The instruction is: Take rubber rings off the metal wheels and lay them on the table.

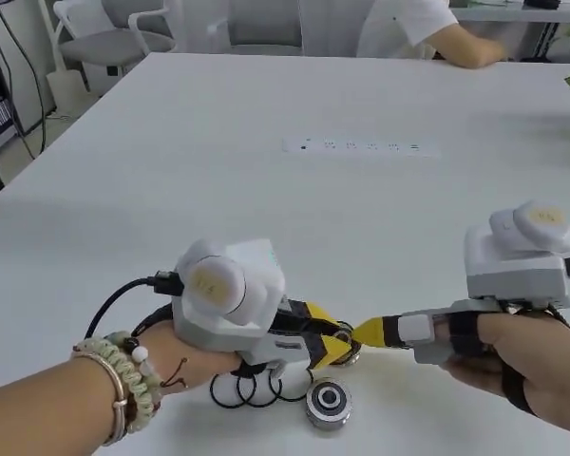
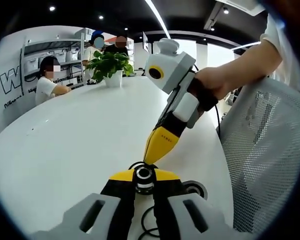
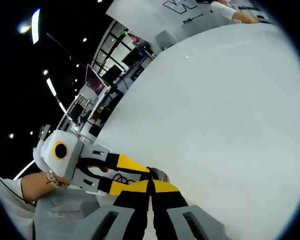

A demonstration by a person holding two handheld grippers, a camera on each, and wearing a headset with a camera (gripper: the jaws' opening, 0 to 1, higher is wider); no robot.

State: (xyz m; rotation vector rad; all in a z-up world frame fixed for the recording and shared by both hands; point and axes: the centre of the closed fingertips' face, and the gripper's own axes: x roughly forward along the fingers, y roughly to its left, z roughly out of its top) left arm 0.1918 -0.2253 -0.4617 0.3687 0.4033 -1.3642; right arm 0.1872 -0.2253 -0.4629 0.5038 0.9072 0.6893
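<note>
My left gripper [image 1: 340, 348] is shut on a small metal wheel [image 2: 144, 179], held just above the white table [image 1: 266, 171]. A black rubber ring [image 2: 138, 164] sits around that wheel. My right gripper [image 1: 363, 332] comes in from the right, its yellow jaws pressed together on the ring at the wheel's edge [image 3: 161, 175]. In the left gripper view the right gripper [image 2: 151, 161] meets the wheel from above. A second metal wheel [image 1: 328, 402] lies on the table near me. Several loose black rings [image 1: 252, 389] lie under my left hand.
A flush socket strip [image 1: 361, 145] is set in the table's middle. A person's arm [image 1: 461, 43] rests at the far edge, with chairs [image 1: 104, 28] behind. A potted plant [image 2: 109, 65] stands far down the table.
</note>
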